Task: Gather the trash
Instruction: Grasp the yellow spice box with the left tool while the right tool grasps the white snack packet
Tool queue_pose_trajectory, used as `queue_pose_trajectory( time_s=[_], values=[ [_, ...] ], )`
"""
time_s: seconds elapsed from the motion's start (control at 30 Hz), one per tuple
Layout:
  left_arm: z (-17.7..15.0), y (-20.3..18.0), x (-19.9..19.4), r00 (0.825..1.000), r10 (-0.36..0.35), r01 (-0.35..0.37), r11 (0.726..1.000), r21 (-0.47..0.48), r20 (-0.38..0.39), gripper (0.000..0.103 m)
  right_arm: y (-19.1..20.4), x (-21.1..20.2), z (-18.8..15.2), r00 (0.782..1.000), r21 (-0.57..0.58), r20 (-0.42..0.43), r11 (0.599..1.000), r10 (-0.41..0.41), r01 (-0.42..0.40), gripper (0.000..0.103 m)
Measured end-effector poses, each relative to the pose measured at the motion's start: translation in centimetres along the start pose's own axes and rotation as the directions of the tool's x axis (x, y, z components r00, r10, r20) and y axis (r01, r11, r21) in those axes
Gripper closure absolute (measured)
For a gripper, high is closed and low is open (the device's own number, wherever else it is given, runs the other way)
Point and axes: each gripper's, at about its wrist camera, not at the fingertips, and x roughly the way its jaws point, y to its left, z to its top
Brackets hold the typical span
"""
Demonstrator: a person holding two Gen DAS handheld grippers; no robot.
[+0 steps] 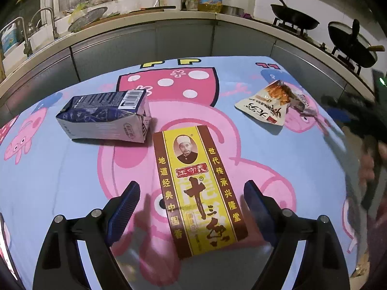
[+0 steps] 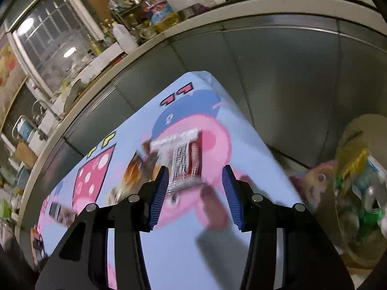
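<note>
While we look along the left gripper [image 1: 191,193], its fingers [image 1: 128,201] stand spread wide, touching nothing. Between them, on the cartoon-print surface [image 1: 48,181], lies the yellow-and-brown spice box [image 1: 197,188], flat, its near end reaching back past the fingertips. Beyond the left finger, and apart from the box, rests a crumpled blue-and-white carton [image 1: 106,116] on its side. Farther off, past the right finger, lies a torn snack wrapper [image 1: 273,101]. At the right edge we note a blurred dark shape, too smeared to name.

Along the right gripper [image 2: 196,177], the view is motion-blurred. Its fingers [image 2: 160,188] stand partly apart, pinching nothing we can see. Just ahead of the tips, a red-and-white wrapper [image 2: 182,157] lies on the surface [image 2: 174,253]. Beyond the right finger, off the surface edge, sits a bin [image 2: 360,186] with mixed trash inside.
</note>
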Motion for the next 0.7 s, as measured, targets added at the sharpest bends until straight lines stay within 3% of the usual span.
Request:
queue_pose_trajectory(
  time_s=[0.27, 0.37, 0.47, 0.7],
  values=[
    [-0.1, -0.3, 0.7, 0.999, 0.031, -0.030, 0.999, 0.029, -0.023, 0.025, -0.3, 5.8, 4.3, 0.998, 0.027, -0.047, 0.999, 0.048, -0.047, 0.058],
    [-0.2, -0.5, 0.9, 0.999, 0.029, -0.027, 0.999, 0.040, -0.032, 0.035, 0.3, 6.9, 4.4, 0.996, -0.011, -0.066, 0.998, 0.066, -0.067, 0.058],
    [-0.4, -0.7, 0.8, 0.999, 0.035, -0.034, 0.998, 0.058, -0.026, 0.041, 0.8, 7.1, 3.5, 0.990, -0.050, -0.120, 0.995, 0.076, -0.083, 0.091],
    [-1.1, -0.2, 0.3, 0.999, 0.024, -0.023, 0.998, 0.056, -0.029, 0.044, 1.1, 3.1, -1.4, 0.970, -0.040, -0.159, 0.981, 0.182, -0.191, 0.097]
  ],
)
